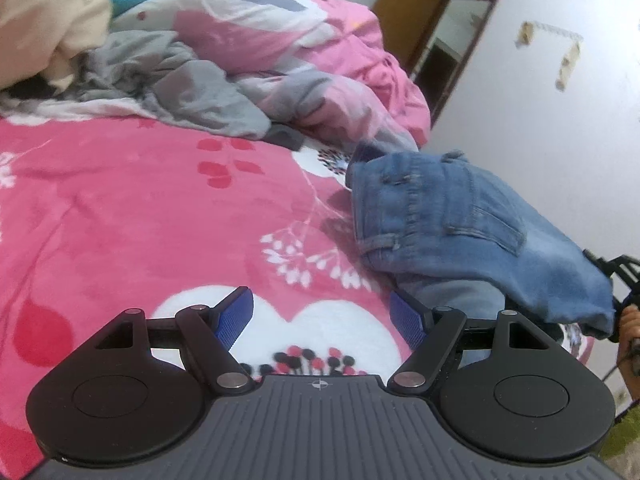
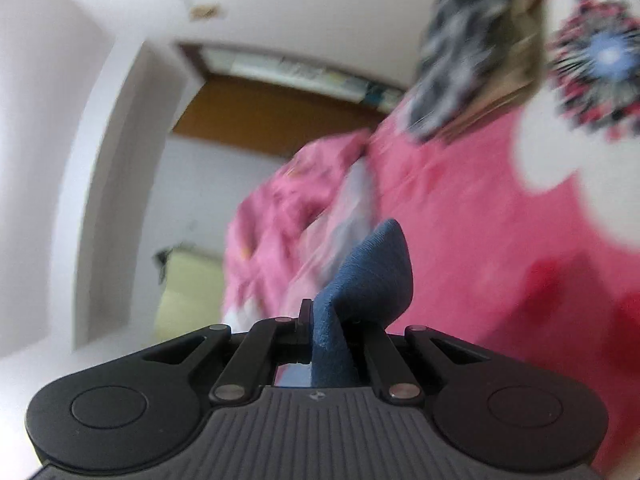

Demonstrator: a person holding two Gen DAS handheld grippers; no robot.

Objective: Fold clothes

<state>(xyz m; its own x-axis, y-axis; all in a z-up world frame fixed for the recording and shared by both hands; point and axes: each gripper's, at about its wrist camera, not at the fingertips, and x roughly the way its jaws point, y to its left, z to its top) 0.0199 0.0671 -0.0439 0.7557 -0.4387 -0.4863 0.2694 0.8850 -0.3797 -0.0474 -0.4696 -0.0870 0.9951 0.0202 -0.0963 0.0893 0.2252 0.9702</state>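
Blue jeans (image 1: 460, 220) lie bunched on the pink flowered blanket (image 1: 120, 208), to the right in the left wrist view. Their far right end is lifted toward the black frame of my right gripper (image 1: 618, 276), with a person's hand (image 1: 630, 320) behind it. My left gripper (image 1: 320, 296) hovers open over the blanket, just left of the jeans, with nothing between its blue pads (image 1: 236, 316). In the blurred right wrist view my right gripper (image 2: 320, 312) is shut on a fold of blue denim (image 2: 372, 272) that sticks up between the jaws.
A crumpled pink quilt (image 1: 320, 52), a grey garment (image 1: 180, 80) and a cream cloth (image 1: 48, 20) pile up at the bed's far side. A black-and-white patterned cloth (image 2: 460, 48) lies on the blanket. A wooden door (image 1: 404, 0) and white wall stand past the bed's right edge.
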